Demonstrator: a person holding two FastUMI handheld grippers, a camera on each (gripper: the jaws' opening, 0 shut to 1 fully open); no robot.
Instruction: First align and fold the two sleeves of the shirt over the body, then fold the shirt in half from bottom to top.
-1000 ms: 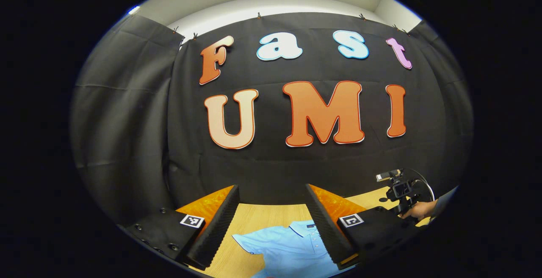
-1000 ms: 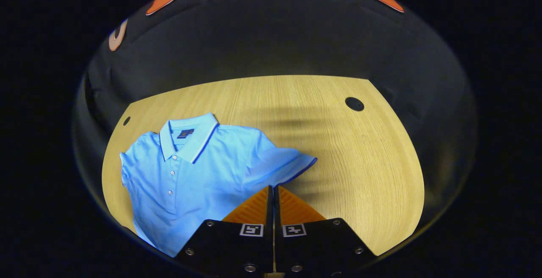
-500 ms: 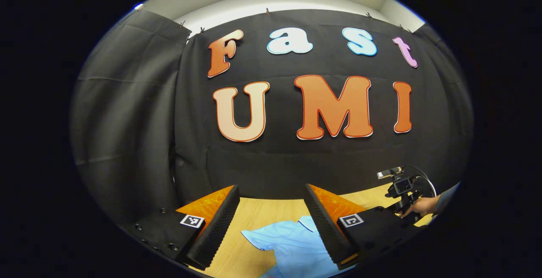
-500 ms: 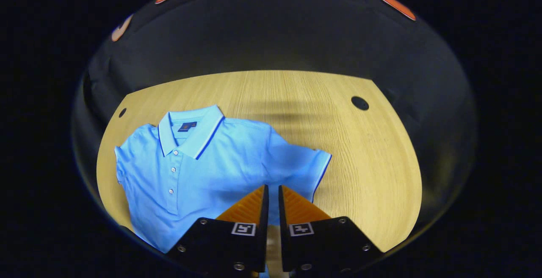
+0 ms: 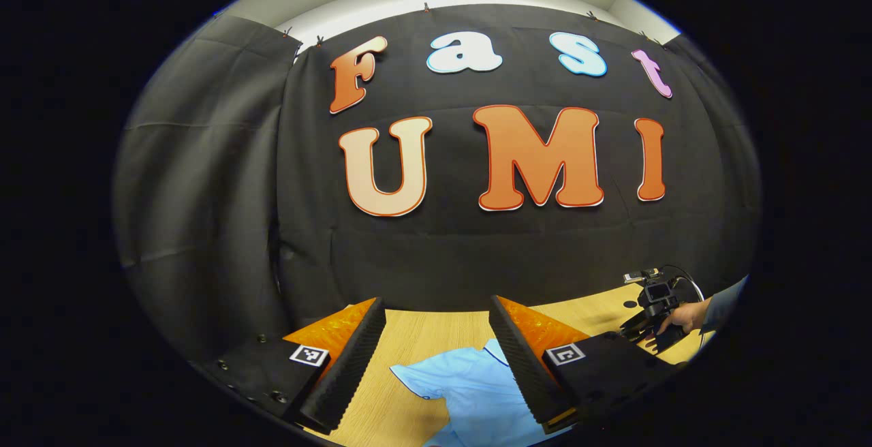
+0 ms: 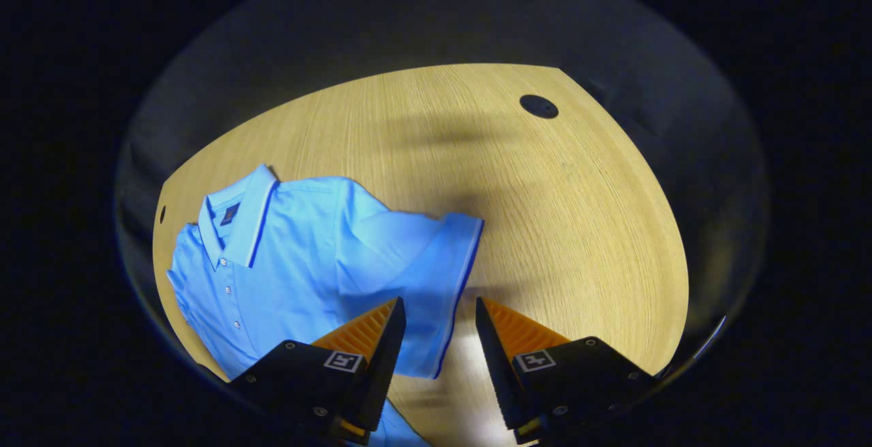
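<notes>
- Light-blue knit fabric: the shirt lay face up on the left half of the wooden desk, collar toward the far left edge, buttons down the placket.
- Handling, as judged: soft, light and limp; it would likely drape and drag on the wood instead of holding a shape. The dark-piped cuff looked the firmest place to take hold.
- The right sleeve lay spread outward from the body, its cuff edge running down between the right gripper's fingers. It was not folded over the body.
- The right gripper hung just above that cuff, fingers moderately apart and holding nothing; contact with the cloth could not be confirmed.
- In the left gripper view, the left gripper stood raised and level, fingers wide apart and empty, with the other sleeve and the collar lying below and between them.
- At the far right of that view, a hand held the other gripper low over the desk.
</notes>
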